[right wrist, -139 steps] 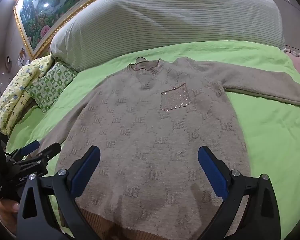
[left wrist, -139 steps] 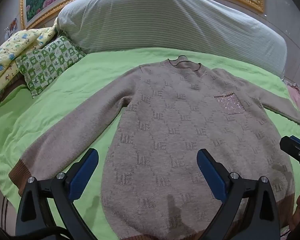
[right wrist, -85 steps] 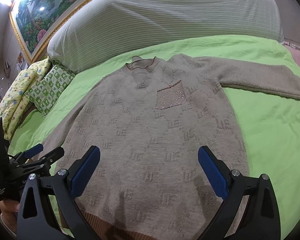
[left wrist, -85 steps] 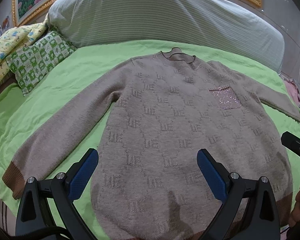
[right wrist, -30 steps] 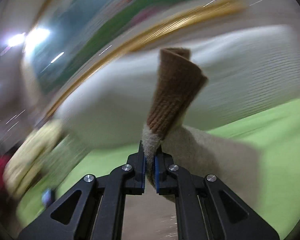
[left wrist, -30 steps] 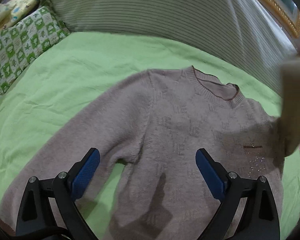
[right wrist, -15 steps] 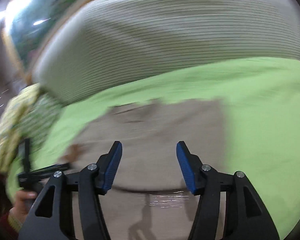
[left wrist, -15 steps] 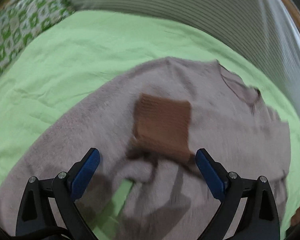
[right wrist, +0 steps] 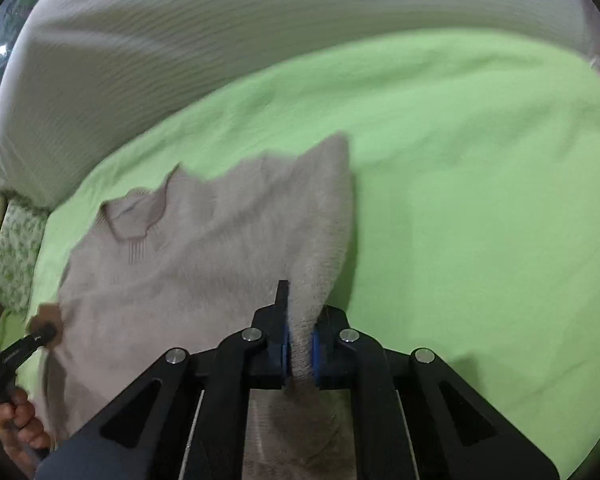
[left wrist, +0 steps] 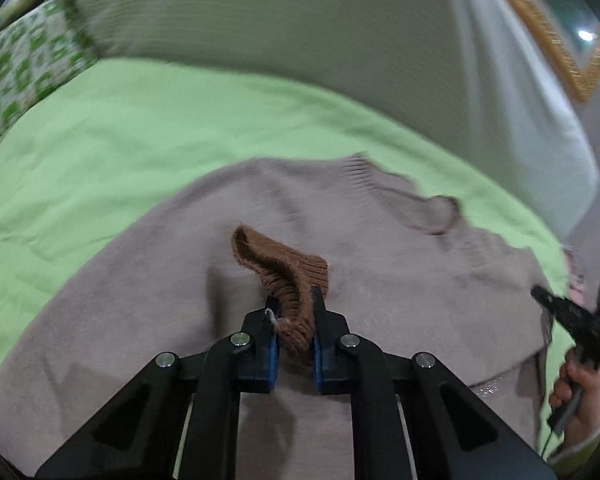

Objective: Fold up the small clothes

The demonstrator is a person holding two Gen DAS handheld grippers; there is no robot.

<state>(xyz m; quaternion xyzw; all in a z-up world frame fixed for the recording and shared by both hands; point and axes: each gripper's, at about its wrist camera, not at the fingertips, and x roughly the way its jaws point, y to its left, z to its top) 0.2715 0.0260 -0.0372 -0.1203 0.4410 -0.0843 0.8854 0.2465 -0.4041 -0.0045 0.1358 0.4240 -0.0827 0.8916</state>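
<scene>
A small beige knit sweater [left wrist: 380, 264] lies on the green bedsheet [left wrist: 100, 128], its right sleeve folded across the chest. My left gripper [left wrist: 294, 304] is shut on the sleeve's brown ribbed cuff [left wrist: 284, 268], which stands up between the pads over the sweater's middle. In the right wrist view the sweater [right wrist: 204, 248] lies left of centre, neck opening at upper left. My right gripper [right wrist: 300, 312] is shut on the folded right edge of the sweater at the shoulder. The other gripper shows at each view's edge: the right one [left wrist: 572, 316] and the left one [right wrist: 28, 344].
A large striped grey-white pillow [left wrist: 300, 32] runs along the back of the bed. A green-and-white patterned cushion [left wrist: 16, 60] lies at the far left. A gold picture frame [left wrist: 556, 44] hangs behind. Bare green sheet [right wrist: 480, 200] spreads to the right of the sweater.
The right gripper carried the right sleeve over the chest and let it go. The left gripper has closed on the brown cuff; the right gripper has closed on the sweater's folded right edge.
</scene>
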